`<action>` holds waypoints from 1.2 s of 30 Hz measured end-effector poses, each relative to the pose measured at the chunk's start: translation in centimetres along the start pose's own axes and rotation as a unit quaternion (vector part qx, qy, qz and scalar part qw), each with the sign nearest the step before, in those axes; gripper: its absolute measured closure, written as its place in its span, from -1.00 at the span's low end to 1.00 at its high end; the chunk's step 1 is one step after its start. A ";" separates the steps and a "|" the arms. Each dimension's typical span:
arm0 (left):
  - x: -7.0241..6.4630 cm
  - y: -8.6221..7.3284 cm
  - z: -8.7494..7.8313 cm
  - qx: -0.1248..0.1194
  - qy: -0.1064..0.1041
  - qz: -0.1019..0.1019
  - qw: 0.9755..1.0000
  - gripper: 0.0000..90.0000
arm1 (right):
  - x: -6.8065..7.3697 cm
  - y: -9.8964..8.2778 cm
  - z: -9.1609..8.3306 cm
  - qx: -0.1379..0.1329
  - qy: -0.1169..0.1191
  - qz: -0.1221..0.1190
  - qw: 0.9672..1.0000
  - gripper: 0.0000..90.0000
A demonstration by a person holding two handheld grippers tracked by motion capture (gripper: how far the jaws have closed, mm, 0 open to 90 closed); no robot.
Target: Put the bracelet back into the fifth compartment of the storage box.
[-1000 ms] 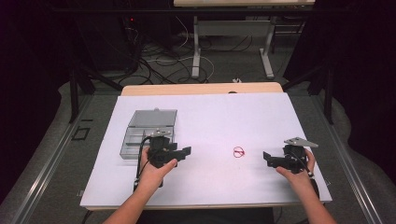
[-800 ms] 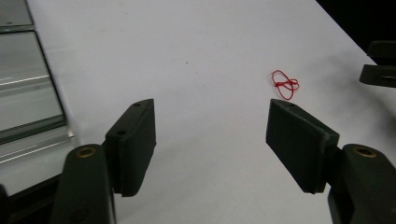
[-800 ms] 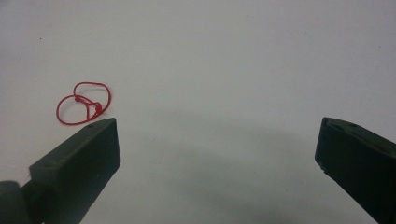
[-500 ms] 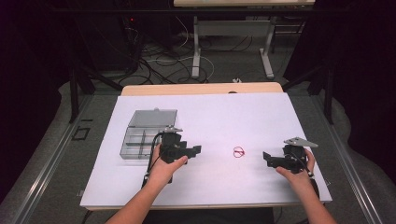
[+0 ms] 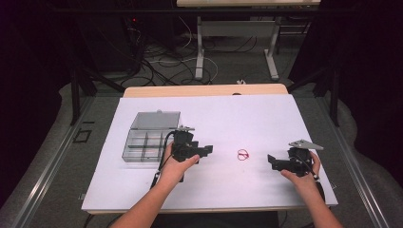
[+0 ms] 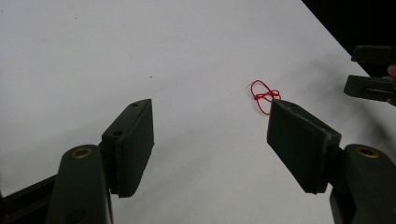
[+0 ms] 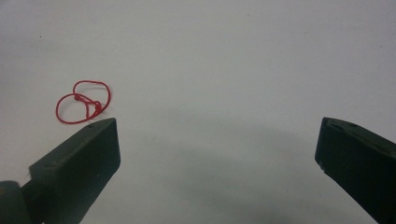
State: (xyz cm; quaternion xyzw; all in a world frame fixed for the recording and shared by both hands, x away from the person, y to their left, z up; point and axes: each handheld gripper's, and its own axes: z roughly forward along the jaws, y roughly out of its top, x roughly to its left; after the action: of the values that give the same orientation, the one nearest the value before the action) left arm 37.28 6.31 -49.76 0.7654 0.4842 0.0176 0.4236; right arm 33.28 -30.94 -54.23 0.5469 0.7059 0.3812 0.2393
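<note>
The left gripper [image 5: 209, 151], jaws spread and empty, is aimed at the red rubber band [image 5: 243, 155]; it should be centred over the band before being closed.

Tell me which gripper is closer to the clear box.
The left gripper: it sits right beside the clear box, while the right gripper is across the red band.

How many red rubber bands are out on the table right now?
1. The red rubber band lies on the white table between the left tool and right tool. The compartment box may hide more.
</note>
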 end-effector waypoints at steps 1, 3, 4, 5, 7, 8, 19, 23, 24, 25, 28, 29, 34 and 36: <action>0.0 0.1 0.2 0.001 -0.003 -0.002 1.000 -0.28 | 0.0 0.0 0.0 0.000 0.000 0.000 1.000 -1.00; 0.0 0.1 0.3 0.004 -0.004 -0.001 1.000 -0.27 | 0.0 0.0 0.0 0.000 -0.001 0.000 1.000 -1.00; -0.1 0.3 0.6 0.004 -0.008 -0.006 1.000 -0.27 | 0.0 0.0 0.0 0.000 -0.001 0.000 1.000 -1.00; -0.2 0.3 0.8 0.004 -0.008 -0.008 1.000 -0.26 | -0.1 0.0 0.0 -0.001 0.000 -0.004 1.000 -1.00; -0.2 0.4 1.1 0.006 -0.010 -0.005 1.000 -0.24 | 0.0 0.0 0.0 0.001 -0.001 -0.001 1.000 -1.00; -0.3 0.5 1.2 0.009 -0.010 -0.005 1.000 -0.23 | 0.0 0.0 0.0 0.001 -0.001 0.000 1.000 -1.00; -0.3 0.7 2.7 0.011 -0.024 -0.016 1.000 -0.10 | 0.0 0.0 0.0 0.000 -0.001 -0.001 1.000 -1.00; -0.3 0.7 3.7 0.015 -0.026 -0.023 0.999 -0.05 | 0.0 0.0 0.1 0.000 0.000 0.000 1.000 -1.00; -0.2 0.8 3.8 0.015 -0.029 -0.017 0.999 -0.04 | 0.0 0.0 0.1 0.000 0.000 0.000 1.000 -1.00; -0.2 0.8 3.8 0.015 -0.029 -0.017 0.999 -0.04 | 0.0 0.0 0.1 0.001 0.000 0.000 1.000 -1.00; -0.2 0.8 4.2 0.019 -0.029 -0.022 0.999 -0.01 | 0.0 0.0 0.1 0.001 0.001 0.000 1.000 -1.00; -0.2 0.8 4.4 0.019 -0.030 -0.022 0.999 0.00 | 0.0 0.0 0.1 0.000 0.001 0.001 1.000 -1.00; -0.3 1.1 5.3 0.023 -0.032 -0.032 0.999 0.06 | -0.1 -0.1 0.2 0.002 0.003 0.002 1.000 -1.00; -0.3 1.1 5.7 0.026 -0.035 -0.030 0.999 0.09 | -0.1 -0.1 0.2 0.003 0.004 0.002 1.000 -1.00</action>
State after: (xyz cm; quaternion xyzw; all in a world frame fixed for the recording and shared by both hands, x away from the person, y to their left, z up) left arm 40.39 2.26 -52.58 0.7616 0.4917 -0.0345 0.4207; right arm 33.43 -30.97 -54.42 0.5476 0.7067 0.3817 0.2345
